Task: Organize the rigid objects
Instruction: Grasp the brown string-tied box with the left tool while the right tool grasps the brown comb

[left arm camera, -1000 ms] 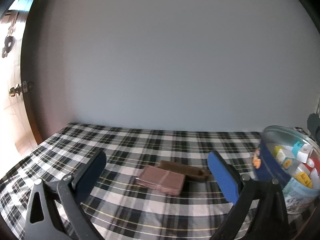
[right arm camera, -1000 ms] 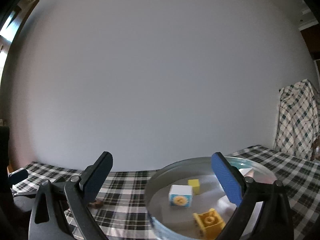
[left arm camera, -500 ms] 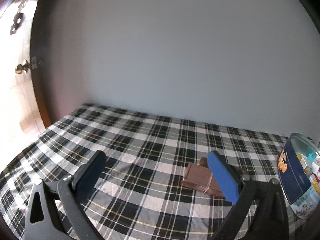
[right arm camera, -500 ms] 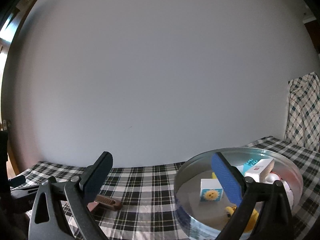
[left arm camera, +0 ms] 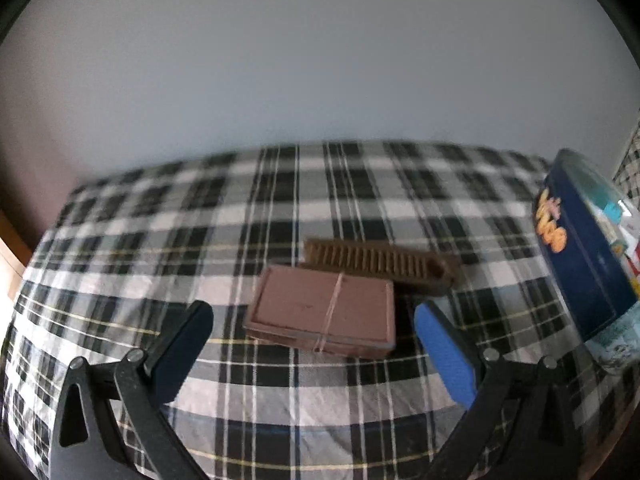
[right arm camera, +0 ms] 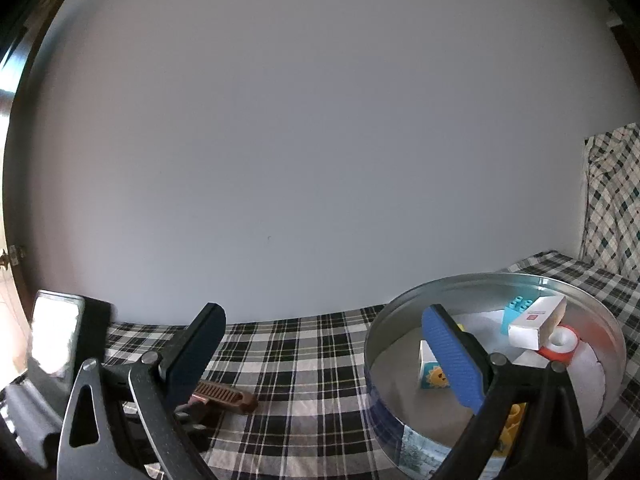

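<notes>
- L tongs (left arm camera: 312, 344) spread wide, just starting to close; nothing pinched. Flat brown rectangular box w/ elastic band round it (left arm camera: 324, 314) lies ahead of the tips, not yet between the pads.
- Box sits flat on black-and-white plaid cloth of the table (left arm camera: 280, 208), touching or just overlapping the ribbed brown comb-like bar (left arm camera: 380, 266) behind it; can't tell which.
- R tongs (right arm camera: 324, 344) also spread, empty, held near the rim of the round blue metal tin (right arm camera: 400, 428), right of the box; tin holds white carton (right arm camera: 538, 322), sun-print cube (right arm camera: 434, 374), red-white tape roll (right arm camera: 562, 344) etc.
- Step in hand, as I read it: L grabs the box for the tin.
- To do well: advance lower so pads straddle the short sides, centred near the band; stay square to the edges.
- Keep the far tip clear of the ribbed bar, else it drags along.
- Close fully before lifting; rigid box, firm squeeze ok.
- View blurred, so seat the pads slowly.
</notes>
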Demonstrator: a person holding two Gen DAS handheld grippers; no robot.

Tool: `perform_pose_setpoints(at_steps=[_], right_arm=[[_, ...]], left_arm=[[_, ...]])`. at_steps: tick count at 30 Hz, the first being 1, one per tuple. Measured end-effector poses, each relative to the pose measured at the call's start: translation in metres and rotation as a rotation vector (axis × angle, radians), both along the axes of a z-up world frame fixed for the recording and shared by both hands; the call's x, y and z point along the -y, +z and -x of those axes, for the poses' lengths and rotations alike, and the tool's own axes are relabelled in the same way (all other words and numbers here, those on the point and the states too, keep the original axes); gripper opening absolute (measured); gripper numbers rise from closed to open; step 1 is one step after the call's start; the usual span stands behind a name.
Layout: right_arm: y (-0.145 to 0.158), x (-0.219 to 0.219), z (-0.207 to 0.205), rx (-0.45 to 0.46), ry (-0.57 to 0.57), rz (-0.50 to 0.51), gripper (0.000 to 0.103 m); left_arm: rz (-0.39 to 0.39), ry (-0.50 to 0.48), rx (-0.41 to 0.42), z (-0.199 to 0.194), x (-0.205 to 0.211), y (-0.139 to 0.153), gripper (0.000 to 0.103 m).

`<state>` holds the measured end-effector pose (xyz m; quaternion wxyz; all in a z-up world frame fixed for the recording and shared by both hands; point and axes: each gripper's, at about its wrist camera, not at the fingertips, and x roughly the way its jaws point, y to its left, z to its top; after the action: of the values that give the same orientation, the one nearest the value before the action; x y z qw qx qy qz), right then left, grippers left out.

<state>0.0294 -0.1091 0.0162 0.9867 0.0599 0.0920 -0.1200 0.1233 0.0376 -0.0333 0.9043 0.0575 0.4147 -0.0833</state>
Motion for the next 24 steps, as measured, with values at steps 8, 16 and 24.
perform_pose_setpoints(at_steps=[8,16,24], right_arm=[[-0.003,-0.004,-0.006,-0.043,0.038,-0.003,0.100],[-0.012,-0.024,-0.034,-0.189,0.135,0.054,0.100],[-0.032,-0.048,-0.089,-0.419,0.328,0.078,0.100]], left_arm=[[0.085,0.052,-0.058,-0.009,-0.027,-0.005,0.078],[0.089,0.155,-0.049,-0.007,-0.064,-0.007,0.077],[0.061,0.224,-0.050,-0.009,-0.084,-0.009,0.078]])
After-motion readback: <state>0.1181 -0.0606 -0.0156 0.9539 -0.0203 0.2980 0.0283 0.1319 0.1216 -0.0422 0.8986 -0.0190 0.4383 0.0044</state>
